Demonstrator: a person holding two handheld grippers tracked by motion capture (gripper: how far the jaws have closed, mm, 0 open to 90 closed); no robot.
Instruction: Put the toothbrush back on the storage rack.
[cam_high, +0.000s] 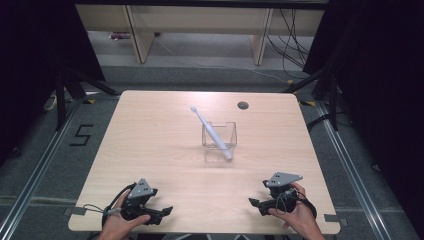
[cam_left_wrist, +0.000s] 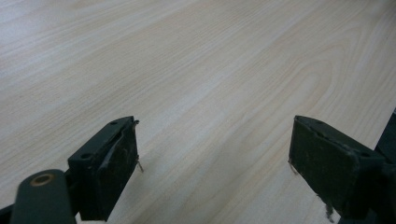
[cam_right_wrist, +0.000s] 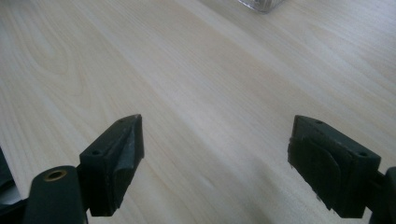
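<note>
A white plastic toothbrush (cam_high: 212, 131) stood tilted in a small clear square plastic container (cam_high: 219, 142) near the middle of the pale wooden bench (cam_high: 150, 145). Its brush head pointed toward eleven o'clock above the container's rim, and its handle end rested low at the container's five o'clock corner. A small dark round hole (cam_high: 243, 105) sat in the bench top at about one o'clock from the container, near the far edge.

Well apart from the container, at about seven o'clock, the left gripper (cam_high: 165, 212) lay low over the near edge of the bench, held in the person's left hand (cam_high: 120, 222). In the left gripper view (cam_left_wrist: 215, 158) its jaws were spread wide over bare wood, with nothing between them.

At about five o'clock from the container, the right gripper (cam_high: 254, 204) was held by the right hand (cam_high: 295, 212). Its jaws (cam_right_wrist: 217, 154) were likewise spread wide and empty, and a corner of the clear container (cam_right_wrist: 261, 4) showed at that view's top edge.
</note>
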